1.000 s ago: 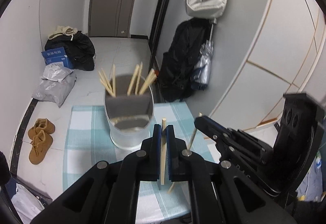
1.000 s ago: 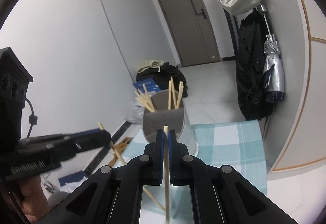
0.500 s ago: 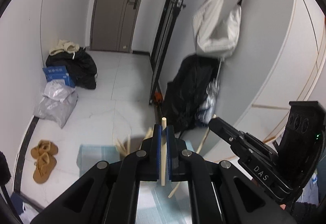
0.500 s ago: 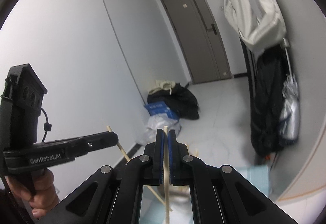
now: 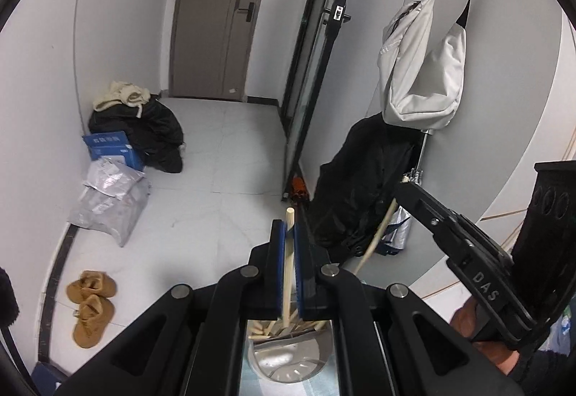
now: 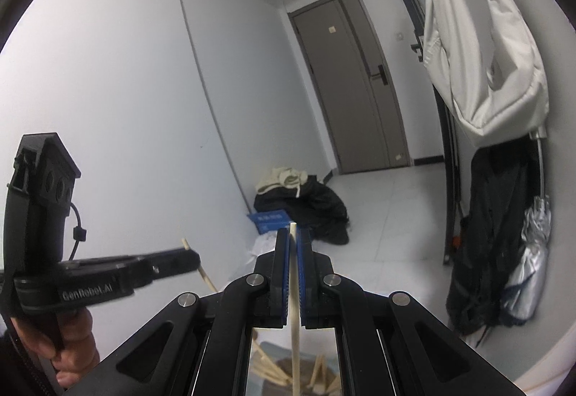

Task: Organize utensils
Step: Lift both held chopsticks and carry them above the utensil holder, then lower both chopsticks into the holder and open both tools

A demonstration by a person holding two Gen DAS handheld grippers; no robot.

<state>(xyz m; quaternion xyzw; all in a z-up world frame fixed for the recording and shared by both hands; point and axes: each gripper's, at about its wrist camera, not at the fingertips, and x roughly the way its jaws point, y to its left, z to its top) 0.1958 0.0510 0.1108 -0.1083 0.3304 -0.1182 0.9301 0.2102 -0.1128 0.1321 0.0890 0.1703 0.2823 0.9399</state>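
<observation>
My left gripper (image 5: 287, 226) is shut on a pale wooden chopstick (image 5: 287, 273) that runs down into the metal utensil holder (image 5: 288, 360), which holds several more chopsticks. My right gripper (image 6: 294, 234) is shut on another chopstick (image 6: 294, 331), its lower end over the same holder (image 6: 288, 378). Each gripper shows in the other's view: the right one (image 5: 406, 189) with its stick (image 5: 374, 237), the left one (image 6: 190, 257) with its stick (image 6: 205, 275). Both are raised above the holder.
The holder stands on a light blue checked cloth (image 5: 259, 385). On the floor beyond are brown shoes (image 5: 90, 306), grey parcels (image 5: 111, 201), a blue box (image 5: 111, 145) and dark clothes (image 5: 151, 133). A white bag (image 5: 421, 72), a black coat (image 5: 360, 194) and an umbrella (image 6: 529, 259) hang on the right wall.
Both grippers have risen and moved over the holder, each still holding its chopstick. The holder has dropped from mid-view to the bottom edge, below the fingers.
</observation>
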